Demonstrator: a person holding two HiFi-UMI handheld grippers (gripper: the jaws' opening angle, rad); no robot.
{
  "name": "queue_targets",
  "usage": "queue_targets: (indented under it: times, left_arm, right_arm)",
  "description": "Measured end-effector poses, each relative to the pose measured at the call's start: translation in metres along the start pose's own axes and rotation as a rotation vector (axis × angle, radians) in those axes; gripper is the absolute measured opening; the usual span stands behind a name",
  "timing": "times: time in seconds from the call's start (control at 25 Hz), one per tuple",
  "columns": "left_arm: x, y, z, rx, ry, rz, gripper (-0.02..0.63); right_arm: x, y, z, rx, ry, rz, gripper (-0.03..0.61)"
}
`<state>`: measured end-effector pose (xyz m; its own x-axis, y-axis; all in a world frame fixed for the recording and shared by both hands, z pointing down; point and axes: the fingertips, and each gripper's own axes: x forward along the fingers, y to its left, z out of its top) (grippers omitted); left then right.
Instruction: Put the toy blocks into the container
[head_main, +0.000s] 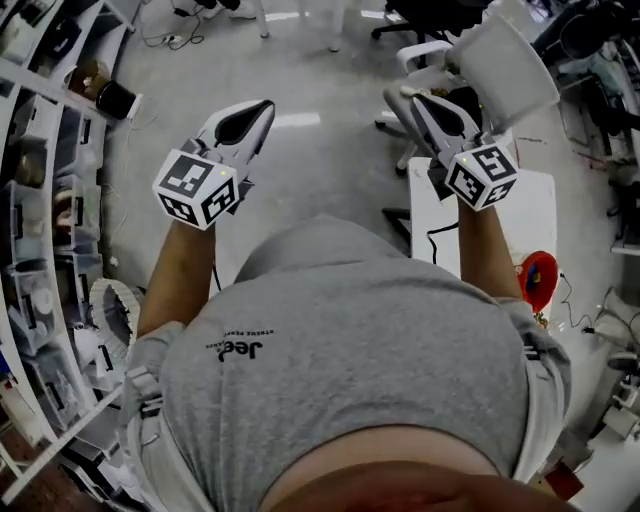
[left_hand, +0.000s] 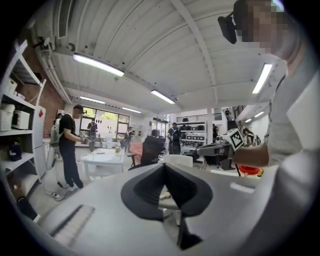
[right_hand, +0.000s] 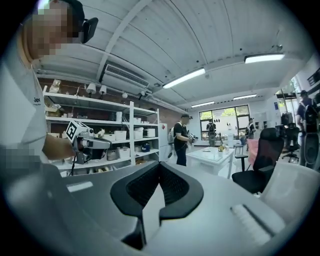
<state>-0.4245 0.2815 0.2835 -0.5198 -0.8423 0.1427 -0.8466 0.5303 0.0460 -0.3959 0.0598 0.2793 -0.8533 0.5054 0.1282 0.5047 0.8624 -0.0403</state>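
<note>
I see no toy blocks that I can make out. A red round thing (head_main: 537, 278) with blue and yellow in it lies on a white table (head_main: 440, 215) at the lower right; it also shows as the red thing (left_hand: 248, 170) in the left gripper view. Both grippers are held up in the air before the person's chest, pointing forward. My left gripper (head_main: 265, 105) (left_hand: 164, 165) is shut with nothing between its tips. My right gripper (head_main: 418, 100) (right_hand: 159, 164) also has its tips together, empty. Each gripper sees the other from the side.
Shelving with boxes (head_main: 40, 200) runs along the left. White office chairs (head_main: 505, 60) stand ahead on the right. Further off are a standing person (left_hand: 67, 145), a white table (left_hand: 102, 157) and a black chair (left_hand: 150, 150). Grey floor (head_main: 320, 150) lies below the grippers.
</note>
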Motion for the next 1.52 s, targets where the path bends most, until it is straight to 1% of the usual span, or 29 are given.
queue_targets:
  times: [0.16, 0.28, 0.36, 0.48, 0.68, 0.96, 1.52]
  left_arm:
    - [-0.058, 0.034, -0.005, -0.017, 0.003, 0.095, 0.058]
    - [-0.094, 0.052, -0.007, -0.045, -0.006, 0.139, 0.058]
    - [-0.105, 0.06, -0.008, -0.066, -0.02, 0.157, 0.058]
    - [-0.111, 0.07, -0.007, -0.068, -0.042, 0.187, 0.058]
    - [-0.109, 0.069, -0.008, -0.068, -0.055, 0.18, 0.058]
    - [-0.101, 0.063, -0.004, -0.072, -0.063, 0.156, 0.058]
    - [-0.099, 0.061, -0.004, -0.078, -0.063, 0.148, 0.058]
  right_arm:
    - [0.045, 0.045, -0.003, 0.017, 0.025, 0.067, 0.003]
    - [0.068, 0.076, 0.002, 0.003, 0.045, 0.104, 0.003]
    - [0.077, 0.084, 0.007, -0.01, 0.049, 0.119, 0.003]
    - [0.088, 0.084, 0.01, -0.021, 0.042, 0.134, 0.003]
    - [0.079, 0.073, 0.003, 0.0, 0.044, 0.102, 0.002]
    - [0.062, 0.063, 0.005, -0.015, 0.048, 0.058, 0.002]
    - [0.057, 0.064, 0.003, -0.018, 0.041, 0.054, 0.002]
